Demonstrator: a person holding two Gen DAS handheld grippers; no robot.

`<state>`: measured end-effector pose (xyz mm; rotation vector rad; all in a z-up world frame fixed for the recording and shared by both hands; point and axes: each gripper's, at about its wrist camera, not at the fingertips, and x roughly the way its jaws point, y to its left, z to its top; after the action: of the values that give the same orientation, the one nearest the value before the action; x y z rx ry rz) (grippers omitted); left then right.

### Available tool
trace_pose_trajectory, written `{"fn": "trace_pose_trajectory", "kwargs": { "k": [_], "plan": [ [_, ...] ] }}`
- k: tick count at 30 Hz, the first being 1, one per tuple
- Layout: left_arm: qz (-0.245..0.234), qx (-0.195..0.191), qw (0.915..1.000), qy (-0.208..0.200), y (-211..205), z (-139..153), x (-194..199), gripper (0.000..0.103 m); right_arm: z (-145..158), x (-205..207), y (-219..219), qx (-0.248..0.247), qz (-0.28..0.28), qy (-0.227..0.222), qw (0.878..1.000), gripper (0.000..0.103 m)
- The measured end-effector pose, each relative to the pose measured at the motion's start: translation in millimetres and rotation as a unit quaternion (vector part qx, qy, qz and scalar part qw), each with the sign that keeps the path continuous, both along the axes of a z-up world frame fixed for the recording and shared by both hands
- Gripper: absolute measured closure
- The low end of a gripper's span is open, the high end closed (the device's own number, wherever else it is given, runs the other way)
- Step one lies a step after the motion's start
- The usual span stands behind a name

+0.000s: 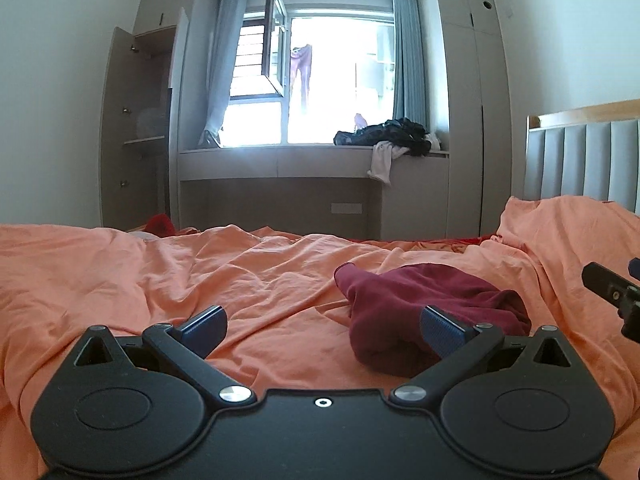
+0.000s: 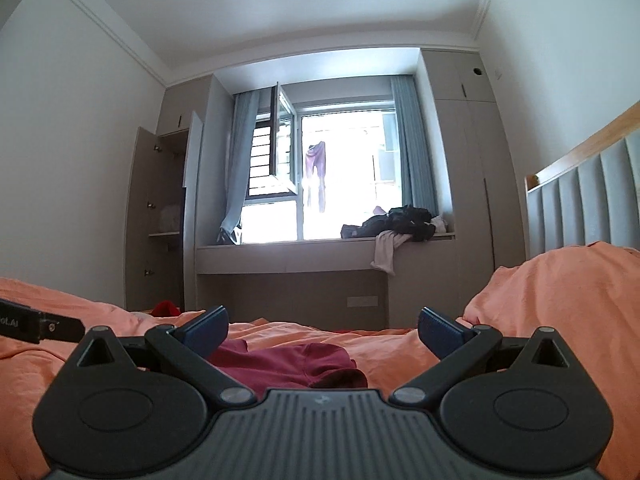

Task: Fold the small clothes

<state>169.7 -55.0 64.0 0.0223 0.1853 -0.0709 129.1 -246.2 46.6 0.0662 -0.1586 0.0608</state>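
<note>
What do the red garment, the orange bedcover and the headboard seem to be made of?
Red garment: looks like soft matte knit, perhaps cotton; it slumps in thick, rounded folds.
Orange bedcover: thin woven cloth, probably cotton, matte, full of fine sharp creases.
Headboard: grey padded panels, smooth with a faint sheen, fabric or faux leather, hard to tell; the top rail looks like varnished wood.

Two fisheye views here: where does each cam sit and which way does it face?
Left wrist: on the left gripper, low over the orange bedding, facing the window; open fingers, maroon garment at right.
Right wrist: on the right gripper, pitched higher; open fingers over the garment.
Shared: window, garment, bedding, headboard.
</note>
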Motion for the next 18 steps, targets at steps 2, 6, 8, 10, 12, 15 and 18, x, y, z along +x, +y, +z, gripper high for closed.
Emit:
{"fn": "trace_pose_trajectory", "kwargs": {
  "k": [2, 6, 8, 10, 12, 15, 18],
  "plan": [
    [0.003, -0.005, 1.0000, -0.006, 3.3, -6.0, -6.9, 0.000, -2.2, -5.1, 0.4, 0.003, -0.004, 0.001, 1.000, 0.000],
    [0.001, -0.016, 0.9998, -0.010, 10.1, -18.8, -13.8, 0.000, -8.6, -13.1, -0.8, 0.010, -0.011, 0.012, 1.000, 0.000],
    [0.003, -0.022, 0.9996, -0.015, 13.2, -27.1, -16.6, 0.000, -12.6, -17.3, -0.6, 0.009, -0.016, 0.017, 1.000, 0.000],
    [0.004, -0.031, 0.9994, -0.017, 17.5, -35.7, -18.5, 0.000, -17.1, -21.7, 0.4, 0.008, -0.018, 0.023, 1.000, 0.000],
    [0.004, -0.035, 0.9992, -0.019, 21.2, -42.1, -20.4, 0.000, -21.7, -26.2, 1.6, 0.004, -0.020, 0.028, 0.999, 0.000],
    [0.005, -0.039, 0.9991, -0.012, 26.9, -52.3, -23.4, 0.000, -26.9, -31.7, 5.3, -0.002, -0.017, 0.035, 0.999, 0.000],
    [0.008, -0.035, 0.9993, 0.002, 30.4, -59.1, -23.0, 0.000, -31.2, -33.4, 10.8, -0.007, -0.013, 0.047, 0.999, 0.000]
  ]
}}
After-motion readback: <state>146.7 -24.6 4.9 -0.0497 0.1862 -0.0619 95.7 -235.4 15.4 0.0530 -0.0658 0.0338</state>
